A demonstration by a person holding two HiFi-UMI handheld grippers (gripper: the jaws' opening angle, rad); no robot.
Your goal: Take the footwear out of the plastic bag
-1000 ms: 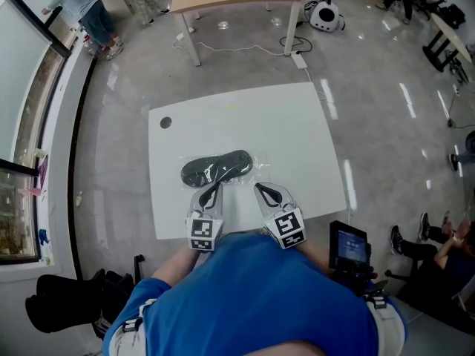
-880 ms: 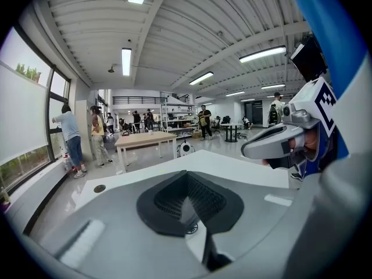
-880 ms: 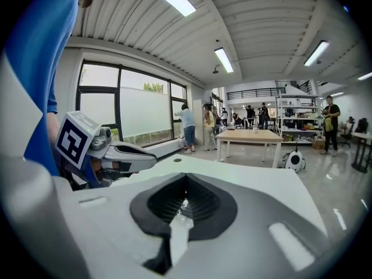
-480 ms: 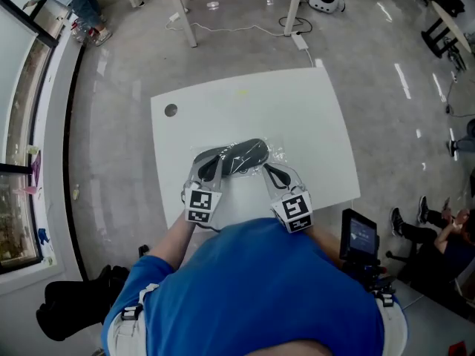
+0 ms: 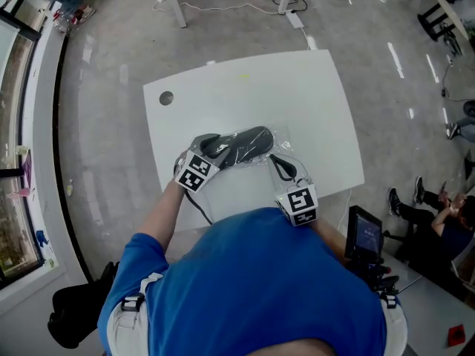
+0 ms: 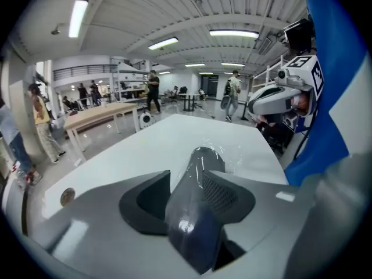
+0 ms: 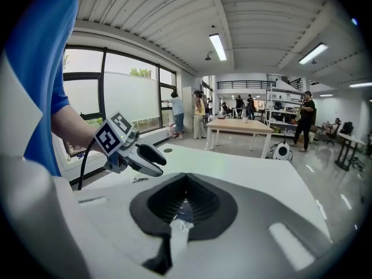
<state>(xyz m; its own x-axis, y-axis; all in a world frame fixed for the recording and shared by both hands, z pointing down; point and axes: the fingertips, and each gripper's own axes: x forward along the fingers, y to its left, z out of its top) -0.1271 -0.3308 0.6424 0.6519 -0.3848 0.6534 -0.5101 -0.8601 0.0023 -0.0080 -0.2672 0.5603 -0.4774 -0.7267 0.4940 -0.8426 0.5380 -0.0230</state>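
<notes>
The dark footwear (image 5: pixel 236 144), a pair still wrapped in the clear plastic bag (image 5: pixel 282 139), lies flat on the white table (image 5: pixel 297 87), a little nearer the table's near edge than its middle, lengthwise from left to right. At the footwear's left end, towards the table's near-left side, the left gripper (image 5: pixel 210 148) points down and across the table with its jaws partly apart. They have just been opening. The wrapped end of the footwear stands between them, close against one ribbed pad, and the other pad shows a gap, so nothing is clamped there. At the bag's right end, also over the near half of the table, the right gripper (image 5: pixel 277 162) has its jaws closed together with a crinkle of the clear film pinched between the pads. A round grey cap (image 5: pixel 166 98) sits in the table's far-left corner, well apart from the bag. The person in a blue shirt (image 5: pixel 252 288) stands at the table's near edge.
</notes>
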